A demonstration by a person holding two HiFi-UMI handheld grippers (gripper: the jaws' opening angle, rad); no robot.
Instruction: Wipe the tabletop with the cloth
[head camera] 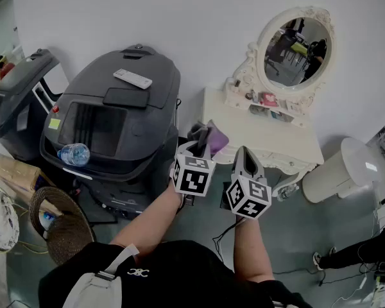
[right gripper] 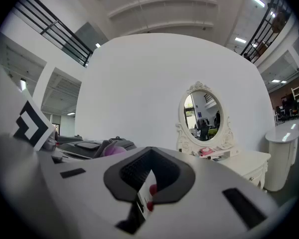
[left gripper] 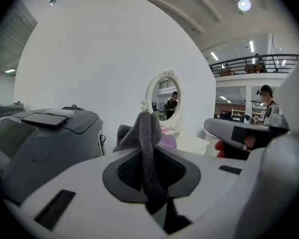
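A grey and purple cloth (head camera: 209, 137) hangs bunched in my left gripper (head camera: 200, 149), which is shut on it just off the left front corner of the white dressing table (head camera: 289, 151). In the left gripper view, the cloth (left gripper: 148, 143) stands up between the jaws of my left gripper (left gripper: 150, 179). My right gripper (head camera: 244, 154) is held beside it, in front of the tabletop. In the right gripper view, my right gripper (right gripper: 145, 189) is shut on a small white piece with red marks (right gripper: 148, 192). An oval mirror (head camera: 299, 43) rises at the back of the table.
A big dark grey machine (head camera: 115, 114) stands left of the table, with a remote (head camera: 132, 78) on top and a water bottle (head camera: 74, 154) on its ledge. A woven basket (head camera: 61, 226) sits at lower left. A white cylinder (head camera: 343, 167) stands right of the table. Small items (head camera: 267, 99) lie under the mirror.
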